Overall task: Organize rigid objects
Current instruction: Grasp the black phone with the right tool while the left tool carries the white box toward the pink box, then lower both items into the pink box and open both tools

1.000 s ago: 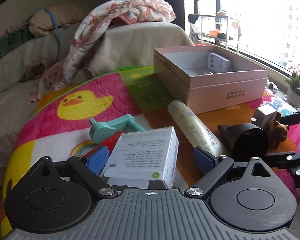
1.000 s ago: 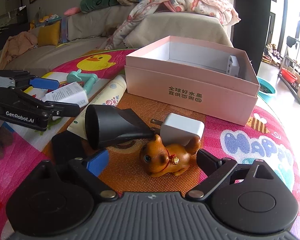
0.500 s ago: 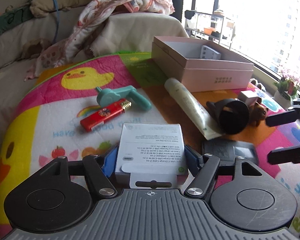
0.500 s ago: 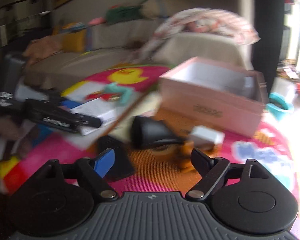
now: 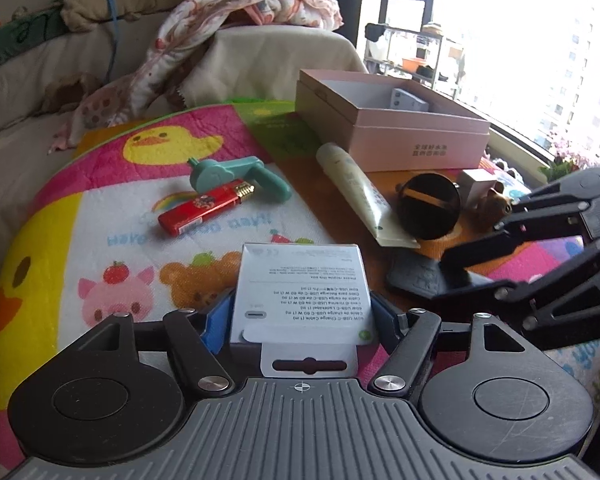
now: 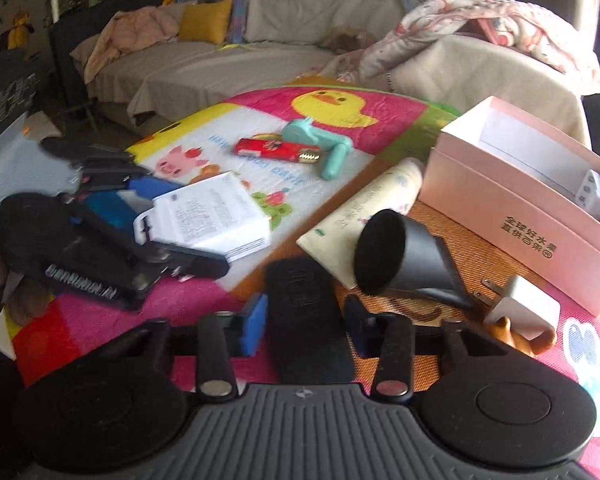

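L gripper [image 5: 300, 312] is clamping the white USB-C cable box [image 5: 300, 288] betw. its blue pads, jaws pressing on both sides, the box's hang tab pointing back toward the camera. In the right wrist view the same box [image 6: 208, 216] is sitting in the L gripper [image 6: 148, 240] above the cartoon play mat [image 6: 260, 112] that is covering the worktop.

R gripper [image 6: 304, 324] is straddling a flat black rectangular object [image 6: 304, 320] lying on the mat; its jaws are closing, w/ the object betw. them, and whether the pads are already pressing on it can't be told. In the left wrist view that black object [image 5: 416, 280] is lying under the R gripper's fingers [image 5: 484, 244].

Other items are lying on the mat: a red lighter [image 5: 206, 208] touching a teal plastic handle piece [image 5: 236, 172], a cream tube [image 5: 360, 196] just beside the pink cardboard box [image 5: 420, 144], and a black funnel-shaped nozzle [image 6: 400, 256] on its side next to the tube. A white plug adapter [image 6: 524, 312] is resting against a small brown dog figurine [image 6: 516, 340], near the pink box's front wall. Inside the pink box a small white item [image 6: 592, 196] is standing at the R end; what it is can't be told.

Behind the worktop a sofa [image 6: 220, 60] is carrying a patterned blanket [image 6: 500, 20] and a yellow cushion [image 6: 206, 20].
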Available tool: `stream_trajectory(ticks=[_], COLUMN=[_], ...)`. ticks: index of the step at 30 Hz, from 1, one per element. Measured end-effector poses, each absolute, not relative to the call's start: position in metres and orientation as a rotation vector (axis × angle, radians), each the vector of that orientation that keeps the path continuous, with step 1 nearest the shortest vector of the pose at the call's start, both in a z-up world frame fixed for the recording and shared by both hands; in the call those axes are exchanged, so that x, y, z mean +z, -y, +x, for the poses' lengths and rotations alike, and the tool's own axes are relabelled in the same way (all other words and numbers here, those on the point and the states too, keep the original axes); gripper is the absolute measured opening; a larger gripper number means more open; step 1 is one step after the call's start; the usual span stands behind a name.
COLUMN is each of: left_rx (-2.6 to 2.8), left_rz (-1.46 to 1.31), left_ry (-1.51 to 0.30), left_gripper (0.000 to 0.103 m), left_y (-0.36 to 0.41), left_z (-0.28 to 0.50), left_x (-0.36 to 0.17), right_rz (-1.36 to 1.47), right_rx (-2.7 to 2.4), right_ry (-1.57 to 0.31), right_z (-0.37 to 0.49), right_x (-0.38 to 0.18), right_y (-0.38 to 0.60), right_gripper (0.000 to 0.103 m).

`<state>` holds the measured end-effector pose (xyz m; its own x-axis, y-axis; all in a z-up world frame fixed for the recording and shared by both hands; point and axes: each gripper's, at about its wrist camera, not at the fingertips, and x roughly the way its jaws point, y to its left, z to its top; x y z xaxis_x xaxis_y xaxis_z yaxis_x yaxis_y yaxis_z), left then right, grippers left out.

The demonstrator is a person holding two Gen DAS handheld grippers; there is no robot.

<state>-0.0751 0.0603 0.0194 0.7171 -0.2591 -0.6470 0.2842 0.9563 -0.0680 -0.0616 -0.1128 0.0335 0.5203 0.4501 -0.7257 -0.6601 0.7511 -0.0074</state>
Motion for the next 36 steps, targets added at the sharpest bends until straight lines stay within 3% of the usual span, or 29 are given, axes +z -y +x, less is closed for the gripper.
stream_trajectory(ticks=[10, 19, 23, 27, 30, 34, 36], left_rx=[-0.387, -0.464, -0.479, -0.542, -0.537, -0.483, -0.488], left_rz=[0.187, 0.164, 0.144, 0.014, -0.042, -0.011, -0.082], left_ry=[-0.632, -0.287, -0.280, -0.324, -0.448, -0.488, -0.494], left_gripper=[0.074, 0.074, 0.074, 0.075, 0.073, 0.072, 0.072], left_y=[-0.028, 0.015, 0.041, 0.051, 0.059, 0.051, 0.035], left_z=[-0.108, -0.048, 0.011, 0.066, 0.113, 0.129, 0.124], left_x=[0.038, 0.171, 0.194, 0.185, 0.149, 0.105, 0.095], right_rz=[-0.298, -0.188, -0.124, -0.061, -0.074, -0.118, -0.156], right_rx=[0.598, 0.391, 0.274, 0.243, 0.234, 0.137, 0.140], right_ry=[-0.749, -0.424, -0.353, -0.363, -0.397, -0.470, -0.483], right_z=[-0.111, -0.098, -0.053, -0.003, 0.033, 0.046, 0.033], right_x=[0.055, 0.152, 0.178, 0.175, 0.157, 0.126, 0.106], right_y=[0.151, 0.209, 0.226, 0.236, 0.239, 0.237, 0.234], right_gripper=[0.038, 0.038, 0.038, 0.039, 0.042, 0.048, 0.061])
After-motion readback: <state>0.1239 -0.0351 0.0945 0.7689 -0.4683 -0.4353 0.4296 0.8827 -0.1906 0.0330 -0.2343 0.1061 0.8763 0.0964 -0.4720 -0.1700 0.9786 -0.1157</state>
